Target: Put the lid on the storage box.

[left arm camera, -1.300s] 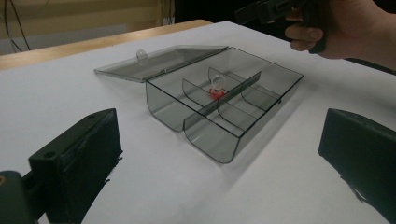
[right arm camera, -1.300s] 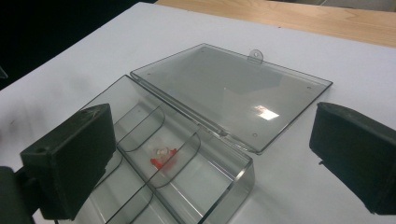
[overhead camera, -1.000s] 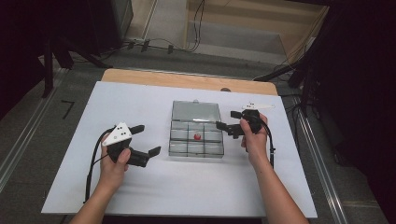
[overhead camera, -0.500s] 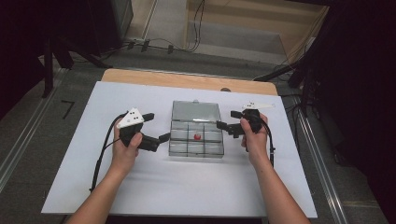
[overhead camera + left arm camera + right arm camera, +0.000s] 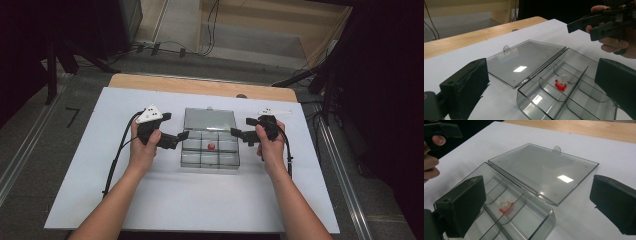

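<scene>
Box [image 5: 210, 150] of clear, smoke-tinted plastic, at mid-table on the white board [image 5: 100, 200], its flat lid [image 5: 209, 120] already swung fully back on the hinge and lying on the board behind it. Curved and straight partitions split the tray into small compartments; one in the middle row holds the sole content, a small red piece [image 5: 211, 146] with a pale translucent top, seen in the left gripper view [image 5: 561, 82] as a short cap-like form. A round tab stands up from the lid's far edge. Opening appears done; what remains, judging by the poses, is either picking out the piece or closing the lid. Left gripper [image 5: 176, 138] hovers at the box's left wall, right gripper [image 5: 238, 134] at its right wall; both have jaws spread wide and grip nothing. Jaws are matte black blocks with scuffed pads.
</scene>
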`<move>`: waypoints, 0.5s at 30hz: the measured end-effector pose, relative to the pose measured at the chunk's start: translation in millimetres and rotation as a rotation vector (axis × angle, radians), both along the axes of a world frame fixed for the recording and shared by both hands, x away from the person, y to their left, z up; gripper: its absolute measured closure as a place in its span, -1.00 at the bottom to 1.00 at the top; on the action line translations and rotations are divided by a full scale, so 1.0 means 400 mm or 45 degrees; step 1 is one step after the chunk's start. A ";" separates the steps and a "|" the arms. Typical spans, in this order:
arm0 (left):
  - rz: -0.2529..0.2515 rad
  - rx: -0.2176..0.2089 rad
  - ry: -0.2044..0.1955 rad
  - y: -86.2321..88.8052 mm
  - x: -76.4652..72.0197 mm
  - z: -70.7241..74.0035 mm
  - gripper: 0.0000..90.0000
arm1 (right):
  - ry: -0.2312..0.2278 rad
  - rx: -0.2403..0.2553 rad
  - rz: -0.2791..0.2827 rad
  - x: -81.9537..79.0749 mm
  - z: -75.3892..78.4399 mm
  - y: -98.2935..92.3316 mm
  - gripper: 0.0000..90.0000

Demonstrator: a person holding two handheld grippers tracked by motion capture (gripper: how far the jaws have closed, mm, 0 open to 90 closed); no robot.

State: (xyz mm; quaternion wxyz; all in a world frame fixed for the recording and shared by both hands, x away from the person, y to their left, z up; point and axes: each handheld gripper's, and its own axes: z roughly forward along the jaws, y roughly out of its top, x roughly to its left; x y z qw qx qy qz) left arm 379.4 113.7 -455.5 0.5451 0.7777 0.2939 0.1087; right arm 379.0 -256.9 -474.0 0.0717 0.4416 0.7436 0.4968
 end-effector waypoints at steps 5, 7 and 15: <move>0.013 -0.004 0.021 -0.016 0.027 0.000 -1.00 | 0.005 0.001 0.002 0.010 0.001 0.006 -1.00; 0.019 -0.008 0.033 -0.021 0.038 -0.002 -1.00 | 0.013 0.007 0.001 0.014 0.001 0.008 -1.00; 0.036 0.018 0.080 -0.044 0.076 -0.015 -1.00 | 0.036 0.016 -0.007 0.034 -0.007 0.014 -1.00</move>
